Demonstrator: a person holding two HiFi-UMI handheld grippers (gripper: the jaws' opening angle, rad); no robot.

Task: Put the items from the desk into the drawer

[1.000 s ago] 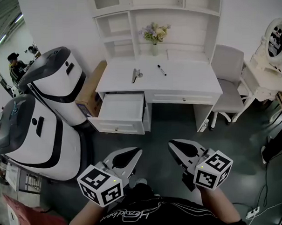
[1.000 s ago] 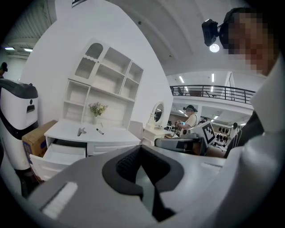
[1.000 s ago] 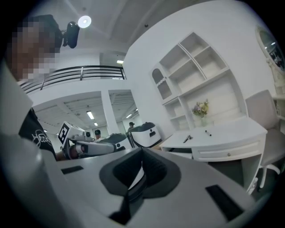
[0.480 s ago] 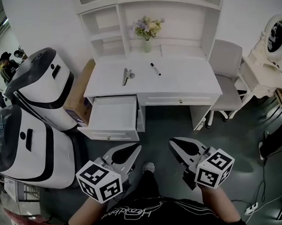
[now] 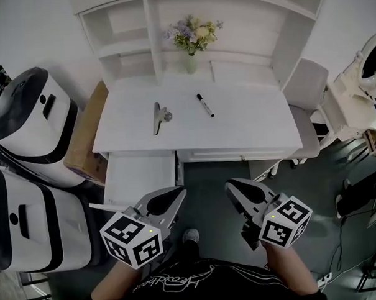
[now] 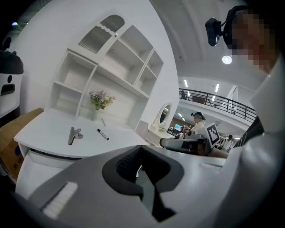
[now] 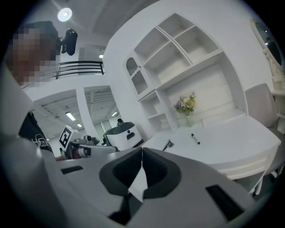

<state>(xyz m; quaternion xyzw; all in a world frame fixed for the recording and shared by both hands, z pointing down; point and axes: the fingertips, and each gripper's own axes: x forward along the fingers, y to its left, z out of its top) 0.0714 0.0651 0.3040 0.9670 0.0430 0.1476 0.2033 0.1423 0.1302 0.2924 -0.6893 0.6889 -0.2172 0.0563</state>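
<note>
On the white desk (image 5: 249,128) lie a metal binder clip (image 5: 158,116) and a black marker (image 5: 205,106); both also show as the clip (image 6: 73,135) and marker (image 6: 103,134) in the left gripper view, and as the clip (image 7: 168,144) and marker (image 7: 195,139) in the right gripper view. The drawer (image 5: 139,179) under the desk's left side stands pulled out, with nothing seen inside. My left gripper (image 5: 179,192) hovers just short of the drawer's front, shut and holding nothing. My right gripper (image 5: 231,187) is beside it, short of the desk's front edge, also shut with nothing in it.
A vase of flowers (image 5: 190,43) stands at the back of the desk under white shelves. Two large white-and-black machines (image 5: 25,122) and a cardboard box (image 5: 85,138) crowd the left side. A grey chair (image 5: 307,100) sits at the right end, with a dressing table (image 5: 362,89) beyond it.
Both grippers have come forward toward the desk, which now looms larger and nearer. The drawer's front has slid down to just ahead of the left gripper. Jaws unchanged.
</note>
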